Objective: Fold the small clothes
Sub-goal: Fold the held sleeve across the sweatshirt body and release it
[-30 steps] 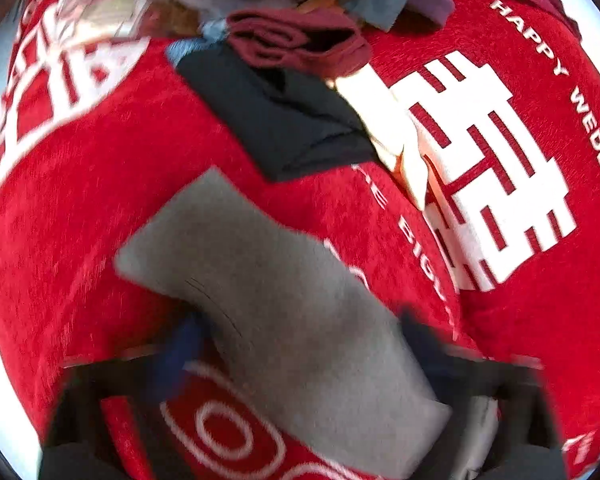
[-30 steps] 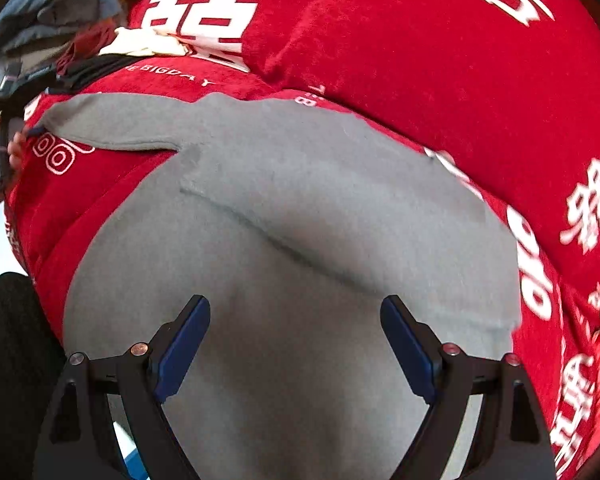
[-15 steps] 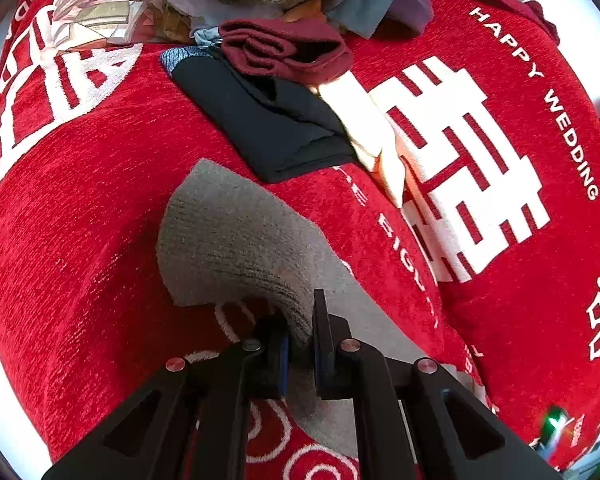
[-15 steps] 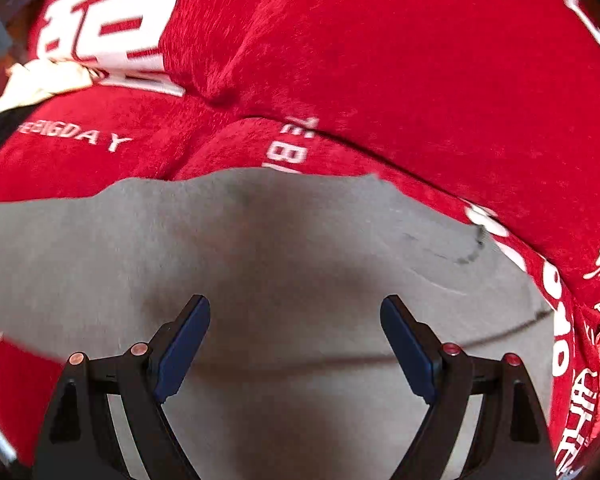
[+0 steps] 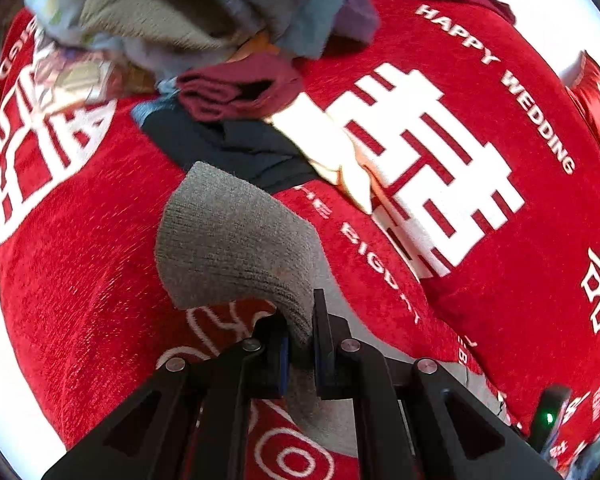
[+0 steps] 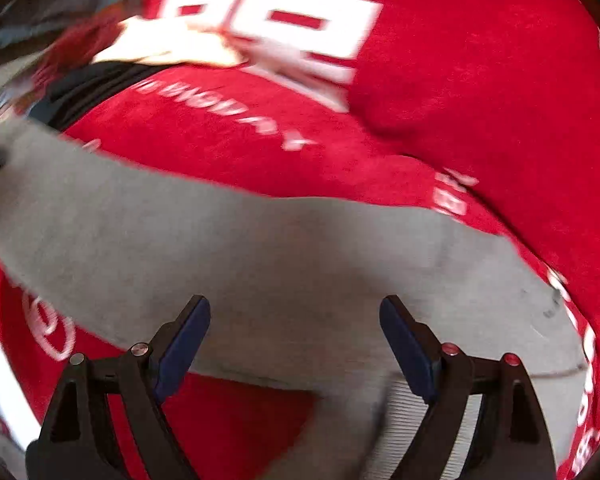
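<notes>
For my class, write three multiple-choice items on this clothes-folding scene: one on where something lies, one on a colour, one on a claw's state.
1. Where does the dark red folded garment lie?
A. on the black garment
B. under the grey garment
C. in the right claw

2. What colour is the cloth covering under the clothes?
A. blue
B. red with white print
C. plain green

3. The left claw is:
A. wide open
B. out of view
C. shut on the grey garment

Key: A, it rests on the black one's far edge; B, red with white lettering throughout; C, grey knit is pinched between its pads.
</notes>
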`<action>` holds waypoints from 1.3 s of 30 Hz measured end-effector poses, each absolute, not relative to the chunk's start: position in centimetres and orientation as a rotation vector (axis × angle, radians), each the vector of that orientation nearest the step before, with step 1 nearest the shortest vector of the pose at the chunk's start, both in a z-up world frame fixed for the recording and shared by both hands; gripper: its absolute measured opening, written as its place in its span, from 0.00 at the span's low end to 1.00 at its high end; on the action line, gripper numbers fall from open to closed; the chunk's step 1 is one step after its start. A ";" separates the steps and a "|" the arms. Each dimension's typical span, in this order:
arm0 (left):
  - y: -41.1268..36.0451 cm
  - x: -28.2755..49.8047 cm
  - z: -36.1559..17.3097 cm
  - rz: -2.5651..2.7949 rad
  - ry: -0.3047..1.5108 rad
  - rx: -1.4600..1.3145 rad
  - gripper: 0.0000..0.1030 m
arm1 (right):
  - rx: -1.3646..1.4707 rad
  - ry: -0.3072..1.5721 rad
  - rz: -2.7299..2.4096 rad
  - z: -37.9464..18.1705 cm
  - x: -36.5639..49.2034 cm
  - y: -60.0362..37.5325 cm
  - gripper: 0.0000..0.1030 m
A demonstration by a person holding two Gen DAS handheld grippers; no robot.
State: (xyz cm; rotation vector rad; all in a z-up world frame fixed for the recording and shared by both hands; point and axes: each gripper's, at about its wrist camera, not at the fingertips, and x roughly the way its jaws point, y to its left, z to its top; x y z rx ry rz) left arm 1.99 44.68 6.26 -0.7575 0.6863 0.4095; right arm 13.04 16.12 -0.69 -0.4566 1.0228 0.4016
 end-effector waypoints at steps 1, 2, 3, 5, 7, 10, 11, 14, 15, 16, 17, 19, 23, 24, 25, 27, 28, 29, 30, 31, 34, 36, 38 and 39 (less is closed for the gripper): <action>44.4 2.0 6.5 0.408 0.689 -0.753 0.09 | -0.435 1.049 0.324 -1.0 14.0 14.8 0.86; 44.1 2.1 6.8 0.403 0.693 -0.747 0.09 | -0.420 1.074 0.265 -1.4 14.8 13.9 0.86; 43.9 2.1 7.2 0.404 0.699 -0.739 0.09 | -0.389 1.100 0.208 -2.0 15.5 12.8 0.86; 43.7 2.1 7.9 0.408 0.705 -0.728 0.09 | -0.344 1.142 0.185 -3.3 15.9 12.1 0.86; 43.7 1.9 8.6 0.412 0.714 -0.723 0.09 | -0.389 1.093 0.193 -3.9 14.6 13.1 0.87; 43.1 1.7 9.7 0.420 0.726 -0.706 0.09 | -0.474 1.117 0.333 -4.0 12.5 16.3 0.87; 42.7 1.7 10.1 0.422 0.728 -0.695 0.09 | -0.481 1.118 0.427 -3.5 11.3 17.2 0.87; 40.8 2.0 11.3 0.409 0.729 -0.657 0.09 | -0.416 1.102 0.521 -1.1 9.5 16.8 0.87; 40.0 2.2 11.8 0.401 0.727 -0.645 0.09 | -0.393 1.090 0.524 -0.3 9.3 15.9 0.87; 38.8 2.4 12.4 0.389 0.721 -0.632 0.09 | -0.362 1.078 0.527 0.7 9.2 14.6 0.87; 37.8 2.7 12.8 0.378 0.718 -0.623 0.09 | -0.335 1.082 0.512 1.7 9.1 12.7 0.87; 35.1 3.6 13.9 0.345 0.722 -0.585 0.09 | -0.292 1.063 0.470 3.2 10.0 8.4 0.87; 28.7 6.4 15.7 0.253 0.747 -0.507 0.09 | -0.286 1.016 0.313 5.7 11.0 -1.2 0.87; 26.9 7.1 16.2 0.226 0.754 -0.488 0.09 | -0.272 1.014 0.276 6.0 11.0 -3.8 0.87; 24.8 7.8 16.8 0.194 0.755 -0.472 0.09 | -0.256 1.015 0.254 6.2 11.2 -5.6 0.87; 19.5 9.1 18.2 0.115 0.753 -0.413 0.09 | -0.199 1.016 0.199 7.2 11.3 -10.3 0.87; 17.6 9.5 18.6 0.089 0.754 -0.390 0.09 | -0.167 1.007 0.166 7.6 11.2 -13.1 0.87; 15.1 10.0 19.0 0.051 0.757 -0.364 0.09 | -0.148 0.999 0.144 7.9 11.0 -14.8 0.87; 12.0 10.7 19.3 0.006 0.766 -0.337 0.09 | -0.129 0.991 0.121 8.1 10.8 -16.8 0.87; 10.1 11.1 19.4 -0.021 0.774 -0.320 0.09 | -0.110 0.985 0.100 8.3 10.5 -18.6 0.87; 2.4 12.7 18.5 -0.112 0.824 -0.261 0.09 | -0.071 0.975 0.072 8.2 10.0 -22.3 0.87; -1.7 13.7 17.3 -0.154 0.863 -0.233 0.09 | -0.056 0.973 0.064 8.0 9.6 -24.1 0.87; -5.8 14.9 15.2 -0.187 0.920 -0.204 0.09 | -0.019 1.015 0.064 7.5 9.0 -25.8 0.87; -7.5 15.2 14.1 -0.197 0.945 -0.186 0.09 | -0.017 1.016 0.059 7.2 8.8 -26.6 0.87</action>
